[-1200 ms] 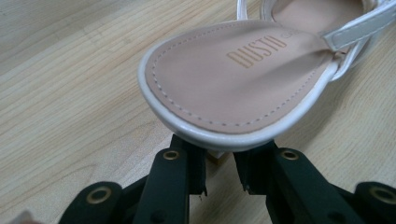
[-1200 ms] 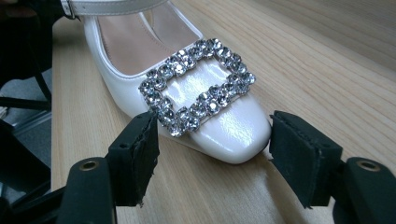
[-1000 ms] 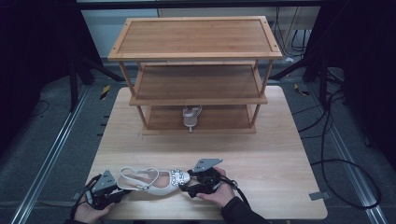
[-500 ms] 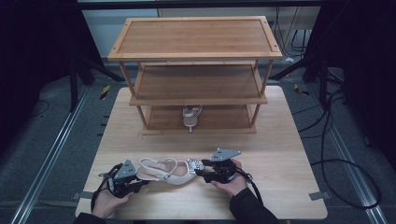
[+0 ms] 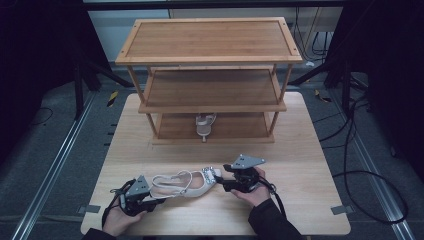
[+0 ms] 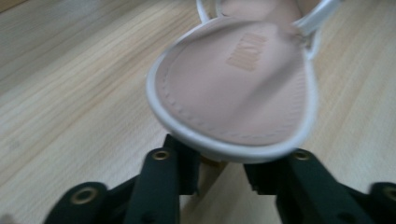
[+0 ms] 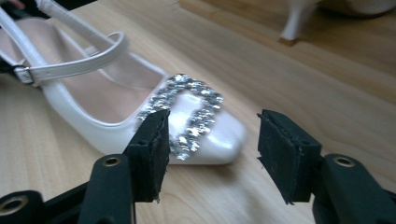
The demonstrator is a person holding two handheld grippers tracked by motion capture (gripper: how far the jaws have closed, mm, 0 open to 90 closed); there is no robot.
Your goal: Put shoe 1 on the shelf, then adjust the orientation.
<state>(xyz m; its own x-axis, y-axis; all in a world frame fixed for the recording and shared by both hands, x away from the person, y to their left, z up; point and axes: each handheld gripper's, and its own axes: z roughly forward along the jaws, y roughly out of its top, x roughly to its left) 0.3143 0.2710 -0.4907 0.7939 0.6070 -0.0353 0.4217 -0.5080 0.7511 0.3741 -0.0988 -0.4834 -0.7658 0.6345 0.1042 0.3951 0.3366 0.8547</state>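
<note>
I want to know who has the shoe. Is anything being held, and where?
The left hand-held gripper grips the white shoe by its heel. The right hand-held gripper is open at the toe, holding nothing.

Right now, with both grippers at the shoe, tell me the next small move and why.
Probably close the right gripper on the toe: its jaws stand open around the buckled tip of the shoe, while the left gripper seems to pinch the heel already.

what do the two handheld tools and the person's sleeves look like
Both are black two-jaw tools, the left tool and right tool, each topped by a grey three-cornered plate with a black cable trailing back. The jaws have flat black pads and brass-coloured rivets. Sleeves are dark.
</note>
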